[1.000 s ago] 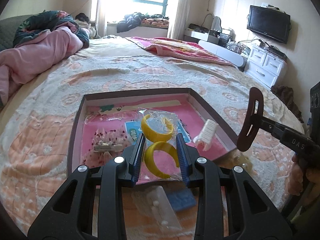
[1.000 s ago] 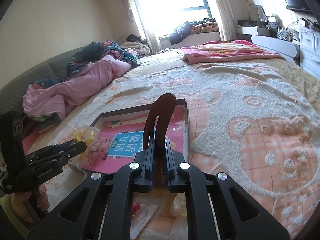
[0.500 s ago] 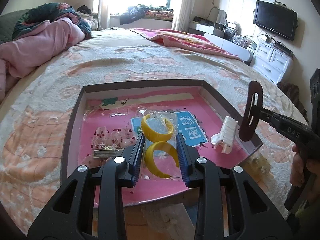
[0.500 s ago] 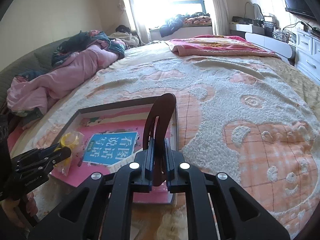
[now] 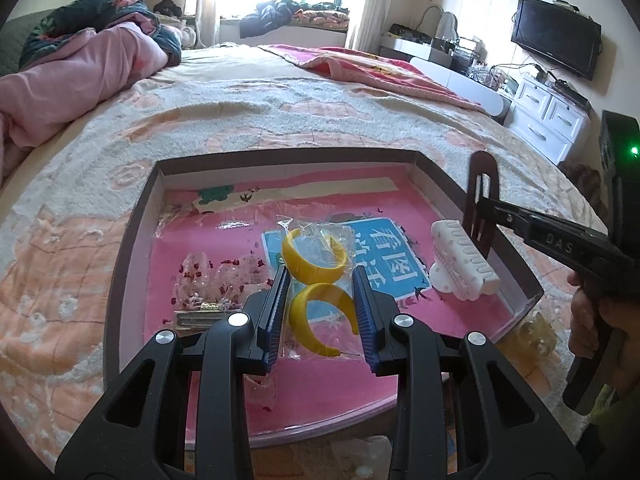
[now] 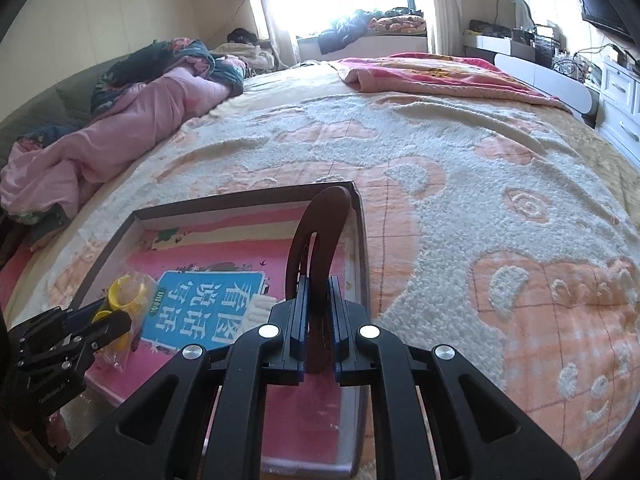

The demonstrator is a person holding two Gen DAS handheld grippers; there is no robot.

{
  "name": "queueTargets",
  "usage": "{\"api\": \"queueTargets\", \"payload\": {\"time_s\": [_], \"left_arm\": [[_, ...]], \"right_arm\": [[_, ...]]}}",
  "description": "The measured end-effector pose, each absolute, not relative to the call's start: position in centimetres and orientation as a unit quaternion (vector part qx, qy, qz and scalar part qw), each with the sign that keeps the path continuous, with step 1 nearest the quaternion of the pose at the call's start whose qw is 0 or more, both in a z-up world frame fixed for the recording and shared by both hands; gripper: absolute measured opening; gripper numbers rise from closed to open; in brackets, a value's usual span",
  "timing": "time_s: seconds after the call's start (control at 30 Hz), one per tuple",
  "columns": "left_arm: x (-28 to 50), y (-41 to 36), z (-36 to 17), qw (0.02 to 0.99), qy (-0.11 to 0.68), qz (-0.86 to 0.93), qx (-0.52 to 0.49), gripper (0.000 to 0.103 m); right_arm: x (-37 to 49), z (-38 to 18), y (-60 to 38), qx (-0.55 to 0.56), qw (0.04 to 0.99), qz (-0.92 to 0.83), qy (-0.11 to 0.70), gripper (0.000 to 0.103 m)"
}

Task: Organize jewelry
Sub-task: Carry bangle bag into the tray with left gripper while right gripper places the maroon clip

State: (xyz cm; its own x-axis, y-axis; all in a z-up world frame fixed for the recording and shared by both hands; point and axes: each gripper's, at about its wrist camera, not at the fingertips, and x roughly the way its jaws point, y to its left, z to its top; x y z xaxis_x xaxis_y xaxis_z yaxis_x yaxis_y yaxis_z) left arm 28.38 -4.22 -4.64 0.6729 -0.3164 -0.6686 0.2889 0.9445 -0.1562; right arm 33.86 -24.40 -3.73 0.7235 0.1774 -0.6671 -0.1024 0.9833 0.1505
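Observation:
My left gripper (image 5: 320, 312) is shut on a clear bag with two yellow bangles (image 5: 314, 266) and holds it over the pink floor of the brown box (image 5: 132, 236). My right gripper (image 6: 318, 320) is shut on a brown hair clip (image 6: 316, 236), upright over the box's right side (image 6: 362, 248); the clip also shows in the left wrist view (image 5: 482, 196). A white claw clip (image 5: 460, 266) and a clear packet of small red pieces (image 5: 212, 280) lie in the box. The bangles also show in the right wrist view (image 6: 120, 292).
The box sits on a fuzzy orange and cream blanket (image 6: 480, 200) on a bed. A pink quilt (image 5: 80, 64) is piled at the far left. Clear bags (image 5: 534, 334) lie outside the box's near right corner. White drawers (image 5: 552, 116) stand to the right.
Both grippers have moved forward over the box. The bangle bag now hangs above the box floor, and the brown clip has come in over the right wall.

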Motion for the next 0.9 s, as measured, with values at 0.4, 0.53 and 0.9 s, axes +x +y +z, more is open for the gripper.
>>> {"api": "queueTargets", "payload": {"time_s": [0.4, 0.53, 0.9], "left_arm": [[29.1, -4.2, -5.2, 0.908, 0.381, -0.172, -0.023, 0.025], [29.2, -4.3, -5.5, 0.905, 0.387, -0.176, -0.023, 0.025], [29.2, -4.4, -5.7, 0.902, 0.393, -0.174, -0.021, 0.029]], "right_arm": [[36.2, -5.2, -23.6, 0.053, 0.907, 0.087, 0.409, 0.009], [35.7, -5.6, -23.6, 0.059, 0.904, 0.094, 0.414, 0.009], [32.9, -4.0, -24.5, 0.06, 0.917, 0.098, 0.383, 0.042]]}}
